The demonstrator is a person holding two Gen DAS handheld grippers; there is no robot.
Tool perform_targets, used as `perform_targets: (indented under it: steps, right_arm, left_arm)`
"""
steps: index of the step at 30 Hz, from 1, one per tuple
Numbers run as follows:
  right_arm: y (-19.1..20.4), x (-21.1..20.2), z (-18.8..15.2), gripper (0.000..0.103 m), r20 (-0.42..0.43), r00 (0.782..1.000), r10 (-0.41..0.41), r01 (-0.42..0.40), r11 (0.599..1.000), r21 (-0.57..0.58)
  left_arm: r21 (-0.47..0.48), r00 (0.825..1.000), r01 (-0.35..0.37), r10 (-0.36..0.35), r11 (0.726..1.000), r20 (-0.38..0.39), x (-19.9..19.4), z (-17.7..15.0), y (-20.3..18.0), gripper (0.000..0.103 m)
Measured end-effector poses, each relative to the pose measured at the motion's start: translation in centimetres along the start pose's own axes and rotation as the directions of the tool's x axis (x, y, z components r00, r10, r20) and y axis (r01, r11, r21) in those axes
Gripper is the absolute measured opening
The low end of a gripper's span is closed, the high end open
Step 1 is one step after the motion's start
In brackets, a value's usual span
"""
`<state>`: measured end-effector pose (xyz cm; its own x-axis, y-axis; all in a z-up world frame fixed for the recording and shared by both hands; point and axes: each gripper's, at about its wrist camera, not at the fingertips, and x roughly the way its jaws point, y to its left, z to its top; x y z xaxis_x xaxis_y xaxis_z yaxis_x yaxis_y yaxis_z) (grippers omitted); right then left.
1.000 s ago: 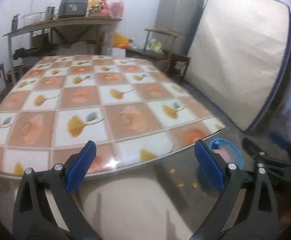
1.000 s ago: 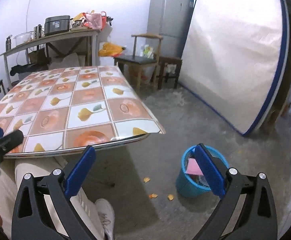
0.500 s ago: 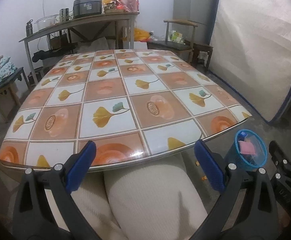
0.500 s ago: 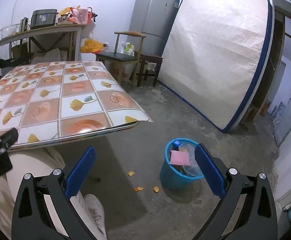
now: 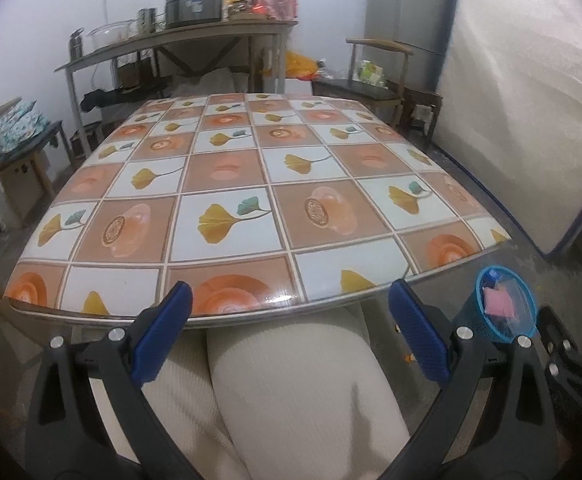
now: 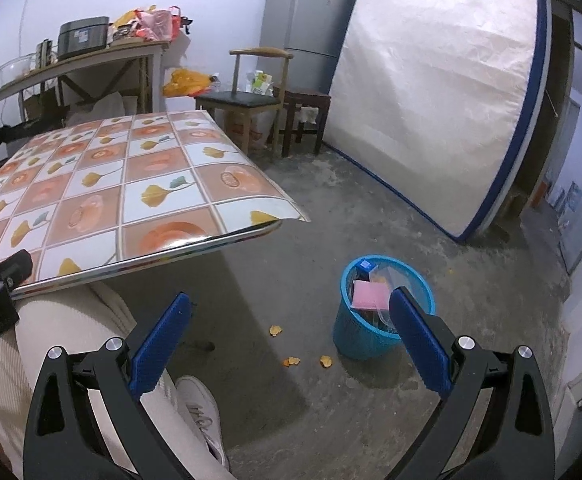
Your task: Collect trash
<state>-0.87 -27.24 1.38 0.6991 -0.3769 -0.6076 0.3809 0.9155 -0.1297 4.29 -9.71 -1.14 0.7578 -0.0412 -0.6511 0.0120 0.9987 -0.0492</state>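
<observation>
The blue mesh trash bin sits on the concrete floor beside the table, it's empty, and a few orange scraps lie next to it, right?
Not quite: the blue mesh trash bin is not empty. The right wrist view shows a pink item and clear plastic inside. It does stand on the concrete floor beside the table, with orange scraps next to it.

The left wrist view looks forward from low above the person's lap (image 5: 303, 392), straight across the table (image 5: 251, 208), whose near edge is close to the fingers (image 5: 163, 336). The right wrist view sits to the right of the table (image 6: 103, 196) and faces more to the floor (image 6: 391, 208) and the upright mattress (image 6: 439, 92), from higher up. Both views share the table's right corner, the blue bin (image 5: 505, 308) (image 6: 371, 320), the chair (image 5: 375, 84) (image 6: 251, 96), the fridge (image 5: 407, 4) (image 6: 303, 20) and the shelf (image 5: 179, 36) (image 6: 71, 64) at the back wall.
</observation>
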Motion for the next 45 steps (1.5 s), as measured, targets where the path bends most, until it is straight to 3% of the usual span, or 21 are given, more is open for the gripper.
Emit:
perform_targets:
  steps: [4, 13, 26, 45]
  right_arm:
    - [-0.7, 0.2, 0.0, 0.097, 0.001, 1.0, -0.01, 0.01, 1.0, 0.017]
    - [-1.4, 0.6, -0.5, 0.097, -0.056, 0.998, -0.016, 0.016, 1.0, 0.015]
    - [-2.0, 0.5, -0.1, 0.097, -0.042, 0.999, 0.012, -0.014, 0.998, -0.053]
    - [-1.8, 1.6, 0.1, 0.097, -0.051, 0.998, 0.041, -0.046, 0.995, -0.087]
  left_arm:
    - [-0.057, 1.0, -0.006, 0.004, 0.998, -0.025, 0.8, 0.7, -0.1, 0.095]
    - [-0.002, 0.999, 0.001, -0.001, 1.0, -0.045, -0.2, -1.0, -2.3, 0.095]
    - [0.008, 0.997, -0.066, 0.066, 0.998, -0.032, -1.0, -1.5, -2.6, 0.095]
    - [0.02, 0.994, -0.1, 0.101, 0.995, -0.049, -0.8, -1.5, -2.3, 0.095]
